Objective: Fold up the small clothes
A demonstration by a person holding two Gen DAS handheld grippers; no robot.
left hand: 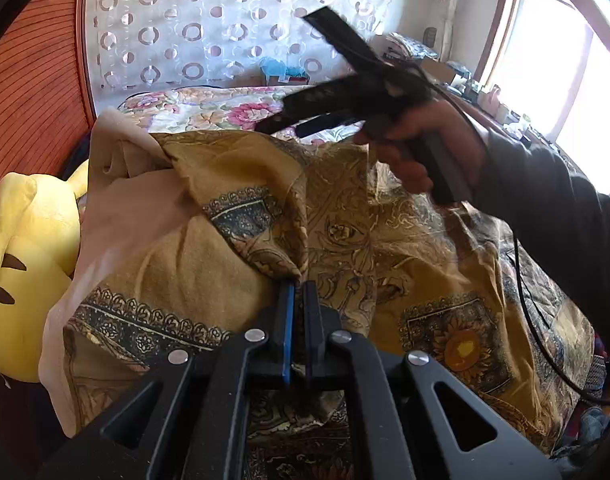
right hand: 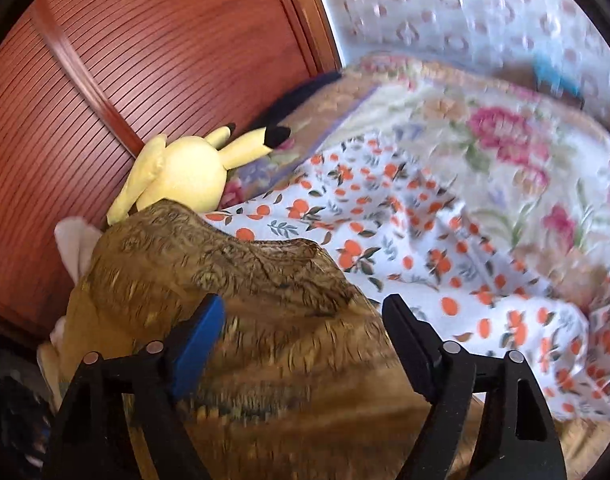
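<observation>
the left gripper (left hand: 299,288) is clamped on a fold of the mustard patterned garment (left hand: 345,240), its two fingers pressed together with cloth pinched between them. only the left wrist view shows the right gripper (left hand: 301,118) from outside: blurred, held in a hand (left hand: 409,148) above the far edge of the garment, fingers spread with nothing between them. the right wrist view confirms this from behind, the right gripper (right hand: 305,316) wide apart over a rumpled hump of the same garment (right hand: 265,320) (blurred, so the print reads as streaks).

the right view alone shows the white sheet with orange fruit print (right hand: 425,240) that the garment lies on, and beyond it a floral quilt (right hand: 505,140). the left view alone shows a pale beige lining or second cloth (left hand: 117,200) at the garment's left side, a bright window (left hand: 545,60), and a cluttered ledge beneath it. both views show a yellow plush toy (right hand: 185,172) against a reddish ribbed wooden panel (right hand: 145,60), and a white curtain with ring pattern (left hand: 225,20) behind the bed.
</observation>
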